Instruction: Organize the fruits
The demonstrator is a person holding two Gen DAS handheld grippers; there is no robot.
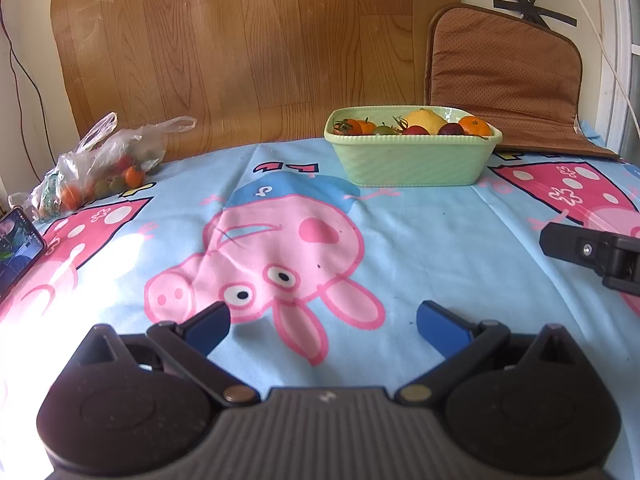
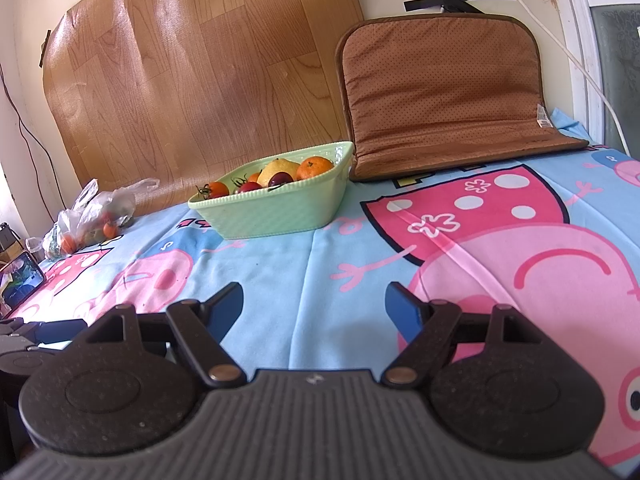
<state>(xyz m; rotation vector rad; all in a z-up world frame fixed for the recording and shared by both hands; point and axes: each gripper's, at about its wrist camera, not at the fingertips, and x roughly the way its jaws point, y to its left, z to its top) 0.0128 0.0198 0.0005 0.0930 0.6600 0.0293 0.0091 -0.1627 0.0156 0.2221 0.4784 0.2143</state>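
both the left tongs (image 1: 322, 322) and right tongs (image 2: 314, 306) are held wide apart and empty above the counter (image 1: 440, 240). ahead sits the green basket (image 1: 412, 160) of fruit; far left, bagged fruits (image 1: 100, 168) likely call for a reach.

Cartoon-pig cloth (image 1: 420, 240) spread over the surface, brown cushion (image 2: 440, 92) propped against the wall, wood-grain sheet (image 1: 240, 48) behind, what appears to be 1 phone (image 1: 18, 244) at the left edge
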